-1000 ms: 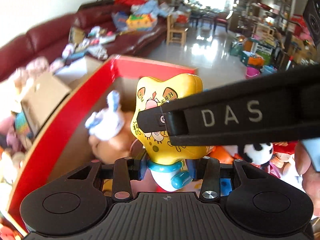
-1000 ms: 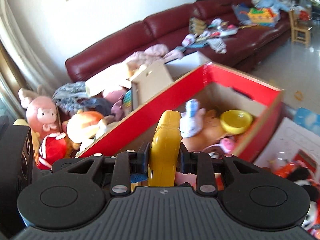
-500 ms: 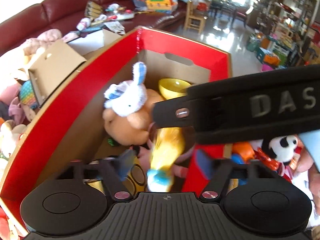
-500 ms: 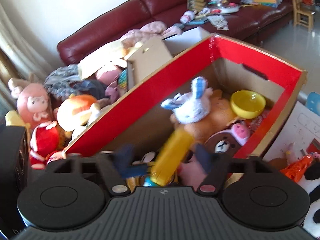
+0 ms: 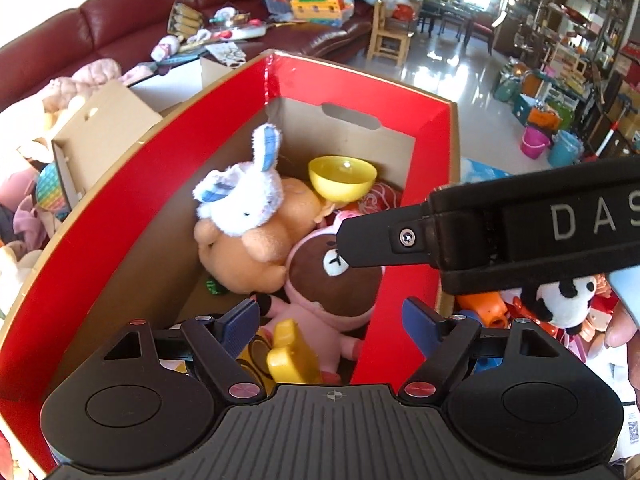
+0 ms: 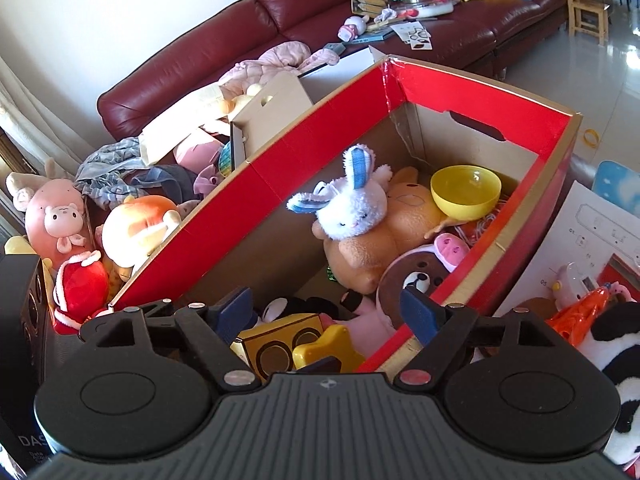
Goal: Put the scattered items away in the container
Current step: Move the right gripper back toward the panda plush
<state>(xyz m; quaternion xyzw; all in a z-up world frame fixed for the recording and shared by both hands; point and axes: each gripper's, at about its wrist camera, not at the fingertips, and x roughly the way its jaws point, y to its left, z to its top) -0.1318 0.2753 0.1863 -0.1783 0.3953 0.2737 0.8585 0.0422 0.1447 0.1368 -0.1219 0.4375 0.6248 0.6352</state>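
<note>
A red-lined cardboard box [image 5: 360, 76] [image 6: 480, 84] holds a white bunny [image 5: 244, 200], a brown bear plush [image 5: 332, 276], a yellow bowl [image 5: 342, 178] and other toys. A yellow tooth-shaped toy [image 5: 294, 354] [image 6: 332, 350] lies at the box's near end, beside a yellow block with circles [image 6: 280, 344]. My left gripper [image 5: 330, 316] hangs open just above the tooth toy, with nothing between its fingers. My right gripper [image 6: 326, 304] is open over the same spot, also with nothing in it. The right gripper's black housing [image 5: 540, 232] crosses the right of the left wrist view.
Plush toys [image 6: 136, 228] are piled left of the box, beside a smaller cardboard box [image 6: 272, 108]. A panda plush [image 5: 560, 300] and orange toys lie to its right, near a white printed board [image 6: 580, 240]. A cluttered dark red sofa [image 6: 460, 36] stands behind. A hand [image 5: 624, 332] shows at the right edge.
Both grippers were shut on the yellow tooth toy above the box. Both opened, and the toy dropped into the box's near end. The left gripper sank toward the box.
</note>
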